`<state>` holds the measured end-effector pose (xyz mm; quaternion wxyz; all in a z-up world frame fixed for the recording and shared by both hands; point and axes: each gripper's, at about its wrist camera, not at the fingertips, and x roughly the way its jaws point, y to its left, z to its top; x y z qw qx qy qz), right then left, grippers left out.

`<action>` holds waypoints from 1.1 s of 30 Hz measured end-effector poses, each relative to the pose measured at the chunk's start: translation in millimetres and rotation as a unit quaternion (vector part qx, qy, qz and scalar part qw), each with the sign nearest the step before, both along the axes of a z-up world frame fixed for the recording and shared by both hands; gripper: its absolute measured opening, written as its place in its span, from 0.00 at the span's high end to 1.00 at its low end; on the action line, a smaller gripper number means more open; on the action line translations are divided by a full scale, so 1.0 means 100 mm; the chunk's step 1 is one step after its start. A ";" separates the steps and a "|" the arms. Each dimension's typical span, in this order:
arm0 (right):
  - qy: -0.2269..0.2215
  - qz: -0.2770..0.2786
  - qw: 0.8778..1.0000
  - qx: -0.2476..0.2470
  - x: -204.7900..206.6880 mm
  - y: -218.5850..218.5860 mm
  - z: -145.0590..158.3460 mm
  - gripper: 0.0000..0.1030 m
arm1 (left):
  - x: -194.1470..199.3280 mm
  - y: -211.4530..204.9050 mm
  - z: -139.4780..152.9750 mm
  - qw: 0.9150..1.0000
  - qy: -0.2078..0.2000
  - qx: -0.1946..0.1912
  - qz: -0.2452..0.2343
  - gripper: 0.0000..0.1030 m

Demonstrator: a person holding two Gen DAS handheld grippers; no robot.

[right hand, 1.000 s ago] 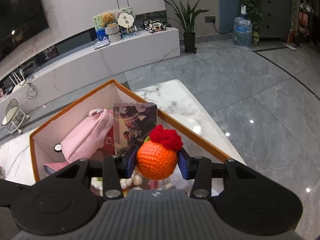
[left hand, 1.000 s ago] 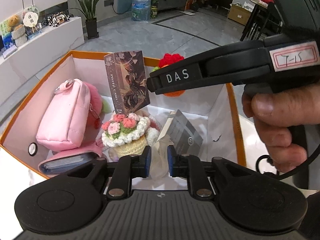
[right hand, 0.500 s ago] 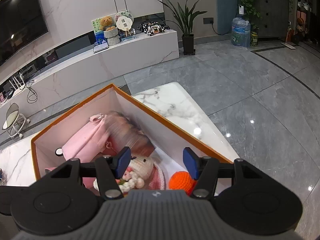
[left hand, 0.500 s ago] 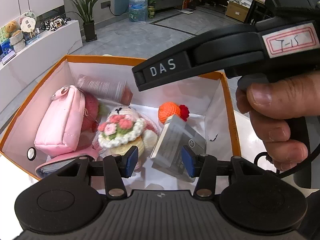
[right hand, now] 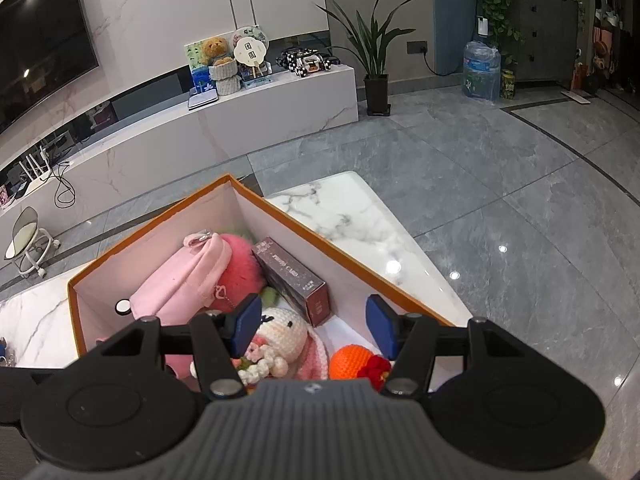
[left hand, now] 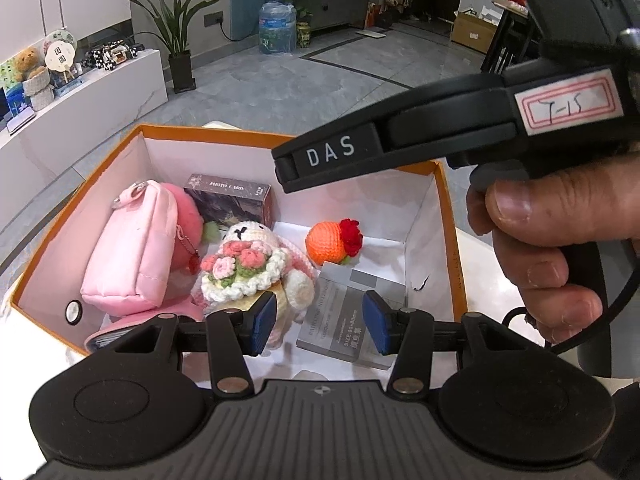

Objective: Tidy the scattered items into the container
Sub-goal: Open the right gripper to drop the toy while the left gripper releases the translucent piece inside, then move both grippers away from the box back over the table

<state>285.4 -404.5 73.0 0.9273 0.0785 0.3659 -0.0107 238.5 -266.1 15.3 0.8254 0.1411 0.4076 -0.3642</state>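
photo card box [left hand: 230,201] now fallen flat lengthwise along far wall, crochet orange [left hand: 329,242] dropped, both grippers' fingers spread, empty

Orange-rimmed white box [left hand: 450,216], pink pouch [left hand: 132,248], orange crochet ball [left hand: 326,242] with red flower, dark photo-card box [left hand: 232,200], grey notebook [left hand: 348,312], white grey-veined marble table [right hand: 360,216].
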 end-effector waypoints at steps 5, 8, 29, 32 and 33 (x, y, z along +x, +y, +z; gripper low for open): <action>-0.007 0.005 1.000 -0.005 -0.04 0.05 0.08 0.41 | -0.02 0.11 0.10 1.000 -0.011 -0.002 0.006 0.46; -0.013 0.010 1.000 -0.007 -0.07 0.12 0.13 0.40 | -0.05 0.22 0.19 1.000 -0.019 -0.007 0.014 0.46; -0.030 0.047 0.998 -0.030 -0.13 0.76 0.35 0.39 | -0.13 1.27 0.43 0.995 -0.037 -0.027 0.085 0.46; -0.029 0.057 0.997 -0.034 -0.12 0.89 0.34 0.39 | -0.12 1.44 0.41 0.994 -0.037 -0.027 0.096 0.46; -0.029 0.060 0.997 -0.036 -0.12 0.94 0.34 0.39 | -0.12 1.50 0.41 0.994 -0.037 -0.026 0.100 0.46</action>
